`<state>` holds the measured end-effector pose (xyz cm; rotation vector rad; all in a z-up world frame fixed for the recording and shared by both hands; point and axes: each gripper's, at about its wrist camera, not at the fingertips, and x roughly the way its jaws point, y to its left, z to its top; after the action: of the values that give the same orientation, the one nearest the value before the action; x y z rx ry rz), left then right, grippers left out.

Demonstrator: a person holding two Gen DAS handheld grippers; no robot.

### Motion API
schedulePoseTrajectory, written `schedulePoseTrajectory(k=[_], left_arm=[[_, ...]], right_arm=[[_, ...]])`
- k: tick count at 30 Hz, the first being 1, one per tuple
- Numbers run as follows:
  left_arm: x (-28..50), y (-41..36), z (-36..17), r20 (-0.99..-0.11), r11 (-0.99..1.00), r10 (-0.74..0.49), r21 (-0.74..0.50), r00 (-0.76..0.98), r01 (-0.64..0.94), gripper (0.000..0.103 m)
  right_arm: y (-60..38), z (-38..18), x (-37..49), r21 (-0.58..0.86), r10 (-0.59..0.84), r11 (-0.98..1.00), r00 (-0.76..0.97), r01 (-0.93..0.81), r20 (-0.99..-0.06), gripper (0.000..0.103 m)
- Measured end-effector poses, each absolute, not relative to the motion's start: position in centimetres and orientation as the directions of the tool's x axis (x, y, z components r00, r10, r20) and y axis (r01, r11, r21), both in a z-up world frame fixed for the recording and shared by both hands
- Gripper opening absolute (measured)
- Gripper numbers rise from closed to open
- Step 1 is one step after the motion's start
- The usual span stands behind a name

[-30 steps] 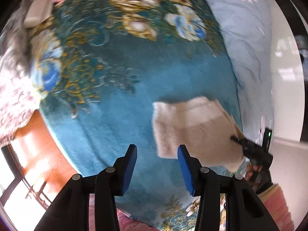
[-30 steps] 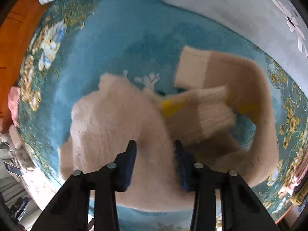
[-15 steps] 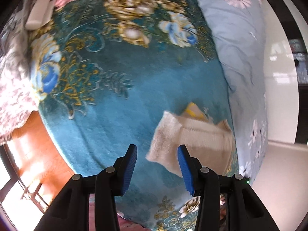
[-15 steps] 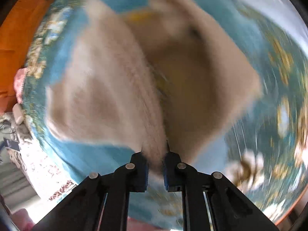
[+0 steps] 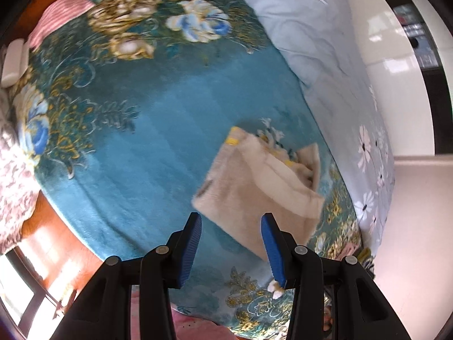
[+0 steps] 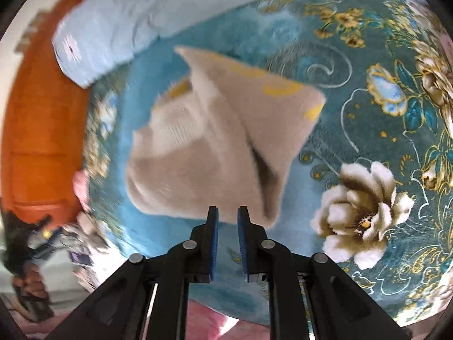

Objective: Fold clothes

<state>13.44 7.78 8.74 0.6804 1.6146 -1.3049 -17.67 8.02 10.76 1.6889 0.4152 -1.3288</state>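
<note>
A fuzzy beige sweater point(image 5: 260, 187) with yellow marks lies folded on the teal floral blanket point(image 5: 147, 130). It also shows in the right wrist view point(image 6: 215, 147), folded into a rough square with a ribbed cuff on top. My left gripper point(image 5: 230, 226) is open and empty, hovering just in front of the sweater's near edge. My right gripper point(image 6: 227, 221) has its jaws a narrow gap apart with nothing between them, just short of the sweater's near edge.
A light blue flowered quilt point(image 5: 320, 45) lies along the far side of the bed. A pink striped cloth point(image 5: 59, 22) and a white object point(image 5: 12, 62) lie at the far left. An orange wooden headboard point(image 6: 36, 119) borders the blanket.
My right gripper has let go of the sweater and its jaws have parted slightly. The sweater, lifted and swung over, now lies folded flat. My left gripper stayed open.
</note>
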Motion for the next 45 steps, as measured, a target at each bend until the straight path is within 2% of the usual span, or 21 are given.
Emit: schedulePoseTrajectory(k=[1,2,7,9,17,20,27,29,30,34,35,36,38,41,45], left_arm=[[13.1,7.9,8.6,-0.899,0.278,-0.117,-0.438,-0.422,0.855,0.048],[12.8,8.1,8.4,-0.901,0.274,-0.105,-0.433,-0.421,0.859,0.048],[11.3,8.9,7.3,-0.91,0.25,-0.047,-0.41,-0.412,0.877,0.051],[11.2,9.0,6.8,-0.913,0.246,-0.027,-0.402,-0.408,0.882,0.051],[12.9,5.4,4.7,-0.896,0.322,-0.021,-0.426,-0.443,0.846,0.051],[12.2,3.2,3.8,-0.884,0.316,-0.007,-0.445,-0.467,0.838,0.052],[8.8,-0.9,0.2,-0.866,0.277,0.075,-0.459,-0.495,0.844,0.053],[7.9,-1.6,-0.8,-0.867,0.255,0.1,-0.452,-0.489,0.855,0.053],[7.3,-2.0,-1.4,-0.869,0.24,0.113,-0.447,-0.482,0.862,0.053],[5.7,-3.3,-3.4,-0.877,0.195,0.147,-0.429,-0.458,0.882,0.053],[5.4,-3.7,-4.0,-0.877,0.189,0.153,-0.426,-0.455,0.885,0.053],[5.1,-4.2,-4.5,-0.878,0.184,0.16,-0.423,-0.451,0.887,0.053],[4.6,-5.1,-5.6,-0.878,0.188,0.167,-0.418,-0.448,0.889,0.053],[3.4,-7.0,-6.8,-0.884,0.172,0.164,-0.411,-0.437,0.895,0.053],[0.0,-9.9,-7.8,-0.91,0.038,0.155,-0.383,-0.384,0.923,0.053]], right_arm=[[8.3,11.4,-18.1,0.467,-0.29,-0.527,0.367,0.709,-0.884,0.028],[8.6,11.9,-18.6,0.487,-0.315,-0.531,0.372,0.693,-0.873,0.04],[8.7,12.6,-19.7,0.579,-0.439,-0.552,0.381,0.601,-0.814,0.043],[8.7,12.5,-20.3,0.618,-0.495,-0.561,0.376,0.55,-0.783,0.052],[5.1,14.2,-20.7,0.811,-0.709,-0.51,0.393,0.286,-0.585,0.063],[2.8,15.3,-20.9,0.868,-0.758,-0.442,0.421,0.228,-0.497,0.063],[-2.5,16.4,-20.0,0.925,-0.757,-0.346,0.536,0.157,-0.374,0.063],[-3.7,15.8,-19.5,0.918,-0.732,-0.36,0.559,0.168,-0.389,0.064],[-4.7,15.4,-19.2,0.898,-0.704,-0.39,0.563,0.203,-0.433,0.064],[-7.8,13.4,-18.5,0.732,-0.53,-0.545,0.508,0.408,-0.679,0.063],[-8.8,12.9,-18.3,0.666,-0.468,-0.577,0.477,0.473,-0.744,0.059],[-9.9,12.2,-18.1,0.58,-0.39,-0.596,0.431,0.555,-0.814,0.048],[-12.0,10.9,-17.5,0.454,-0.279,-0.607,0.36,0.652,-0.89,0.037],[-14.9,8.5,-16.3,0.288,-0.142,-0.563,0.253,0.774,-0.957,0.024],[-17.9,5.8,-14.5,0.177,-0.036,-0.477,0.182,0.861,-0.983,0.024]])
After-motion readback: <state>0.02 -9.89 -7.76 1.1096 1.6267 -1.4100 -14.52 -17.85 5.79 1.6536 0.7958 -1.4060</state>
